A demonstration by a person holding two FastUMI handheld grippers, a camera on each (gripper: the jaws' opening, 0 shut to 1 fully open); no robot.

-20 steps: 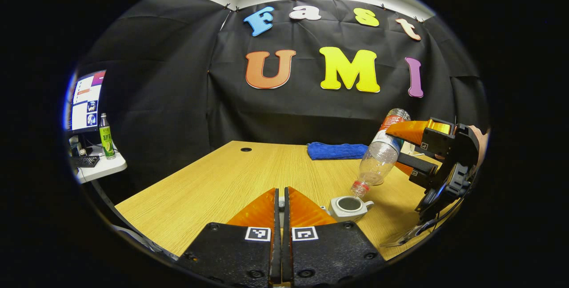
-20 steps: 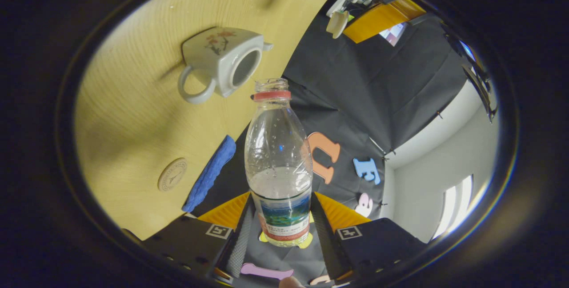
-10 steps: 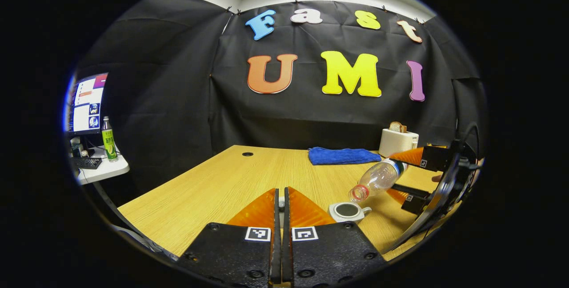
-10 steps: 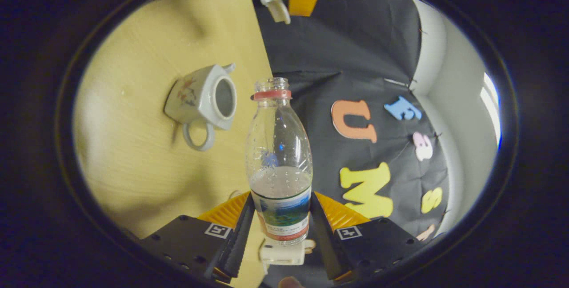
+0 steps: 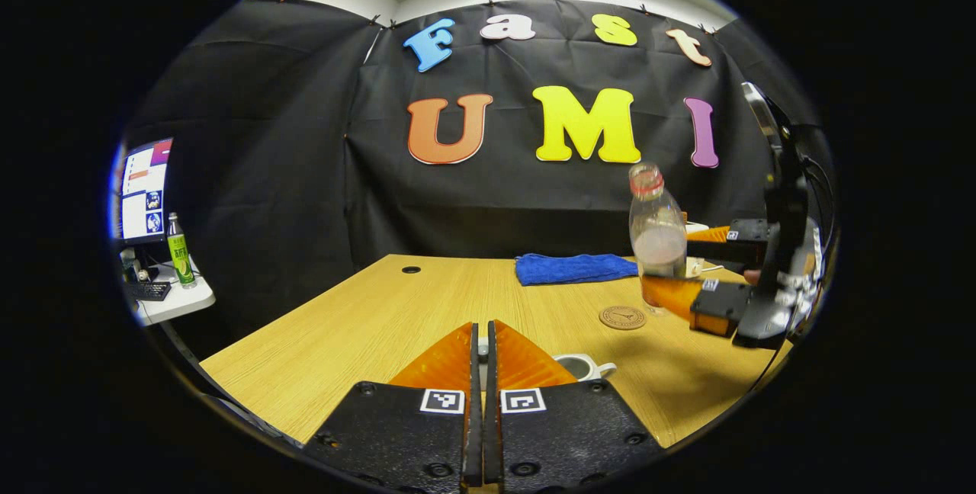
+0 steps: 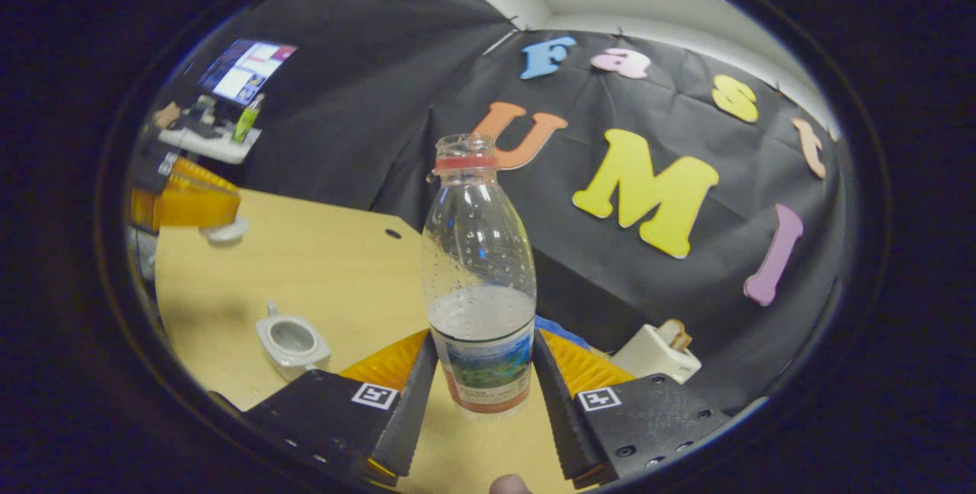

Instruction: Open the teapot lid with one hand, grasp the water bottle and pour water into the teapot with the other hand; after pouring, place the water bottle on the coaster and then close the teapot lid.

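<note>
The right hand-held gripper (image 6: 479,372) is clamping the water bottle (image 6: 479,273) by its labelled lower part, one finger pressing on each side, and is holding it upright with the uncapped neck at the top. Water is filling only the lower part of the bottle, and droplets are clinging to the clear wall above. In the left gripper view the same right hand-held gripper (image 5: 671,269) is holding the water bottle (image 5: 654,231) up off the tabletop (image 5: 366,326), just beyond and to the right of the coaster (image 5: 622,317), with the bottle's base not resting on the coaster.

The left hand-held gripper (image 5: 480,345) is showing its fingers drawn together with only a thin slit between them; the right gripper view is showing the left hand-held gripper (image 6: 200,213) raised above the tabletop (image 6: 328,273) with the pale teapot lid (image 6: 221,232) hanging at its fingertips. Whether both fingers are pressing on the lid I cannot tell.

The teapot (image 6: 291,341) is sitting open on the tabletop, nearer the camera than the coaster and to its left; in the left gripper view the teapot (image 5: 583,366) is peeking out just to the right of the left gripper's fingers. A blue cloth (image 5: 576,268) is lying beyond the coaster by the booth wall, and a white toaster (image 6: 656,351) holding a slice of bread is standing to the right of the bottle.
</note>
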